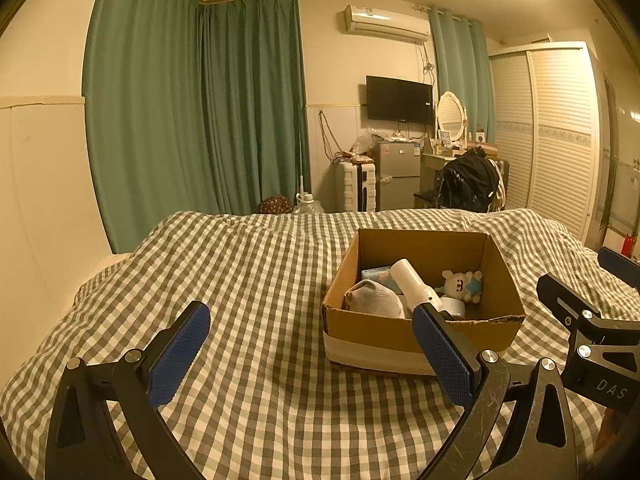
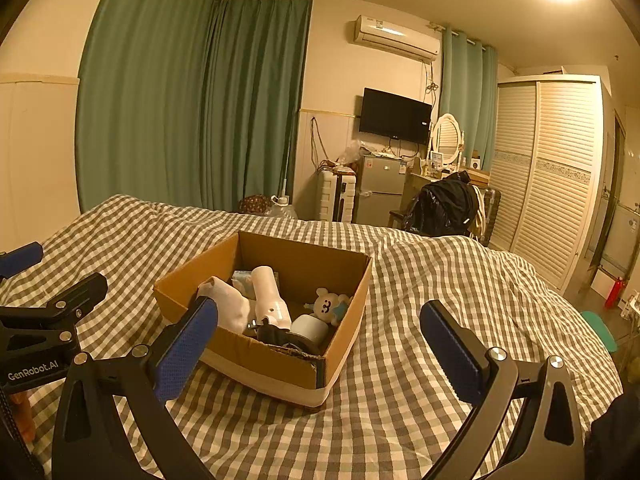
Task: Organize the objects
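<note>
You face a bed covered by a grey-and-white checked quilt [image 1: 248,264], with green curtains and a wardrobe far behind it. On the quilt, near you and slightly right of centre, sits an open cardboard box [image 1: 424,334] already holding the objects. The largest is a white cylindrical bottle [image 2: 269,295], lying tilted; it looks rigid and smooth, so take it across the middle of its body. To its left lies a rolled white sock [image 2: 226,304], soft and light, easy to pinch anywhere. Near the front wall of the box is a small white cup-like item [image 2: 310,328], likely light. Behind it lies a small plush bear [image 2: 330,304], soft; take hold of its body. Your left gripper [image 1: 312,354] hovers with jaws wide, holding nothing. Your right gripper [image 2: 318,350] also hovers wide, nothing between its pads.
</note>
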The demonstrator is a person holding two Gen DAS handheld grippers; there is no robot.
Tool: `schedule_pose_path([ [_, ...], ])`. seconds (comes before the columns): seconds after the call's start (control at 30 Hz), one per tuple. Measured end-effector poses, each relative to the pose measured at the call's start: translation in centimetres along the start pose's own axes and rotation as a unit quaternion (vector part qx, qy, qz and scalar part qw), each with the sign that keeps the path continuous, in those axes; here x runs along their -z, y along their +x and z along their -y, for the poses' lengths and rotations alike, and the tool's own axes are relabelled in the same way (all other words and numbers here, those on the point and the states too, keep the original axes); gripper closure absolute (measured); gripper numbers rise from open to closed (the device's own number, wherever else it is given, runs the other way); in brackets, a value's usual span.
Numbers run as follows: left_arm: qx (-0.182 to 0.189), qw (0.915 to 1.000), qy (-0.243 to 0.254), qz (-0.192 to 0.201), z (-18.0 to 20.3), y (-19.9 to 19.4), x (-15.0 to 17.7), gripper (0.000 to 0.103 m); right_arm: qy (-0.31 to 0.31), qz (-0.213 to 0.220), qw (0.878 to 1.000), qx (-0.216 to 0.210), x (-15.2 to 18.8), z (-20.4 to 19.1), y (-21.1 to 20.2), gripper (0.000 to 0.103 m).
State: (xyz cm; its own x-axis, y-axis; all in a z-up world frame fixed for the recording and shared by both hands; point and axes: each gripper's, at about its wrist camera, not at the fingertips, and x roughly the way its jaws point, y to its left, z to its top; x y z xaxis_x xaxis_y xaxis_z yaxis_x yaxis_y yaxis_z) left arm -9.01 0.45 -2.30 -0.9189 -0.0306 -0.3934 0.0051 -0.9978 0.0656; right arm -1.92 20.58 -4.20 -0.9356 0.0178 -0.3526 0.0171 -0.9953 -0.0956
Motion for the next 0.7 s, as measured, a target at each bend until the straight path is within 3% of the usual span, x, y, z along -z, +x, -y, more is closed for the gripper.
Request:
schedule_pose_path([
  [0.7,-0.001,1.0,-0.001,-0.002,0.07,-0.07,0.07,0.0,-0.007,-0.007,1.0,-0.003,0.39,-0.17,0.17,0.001],
])
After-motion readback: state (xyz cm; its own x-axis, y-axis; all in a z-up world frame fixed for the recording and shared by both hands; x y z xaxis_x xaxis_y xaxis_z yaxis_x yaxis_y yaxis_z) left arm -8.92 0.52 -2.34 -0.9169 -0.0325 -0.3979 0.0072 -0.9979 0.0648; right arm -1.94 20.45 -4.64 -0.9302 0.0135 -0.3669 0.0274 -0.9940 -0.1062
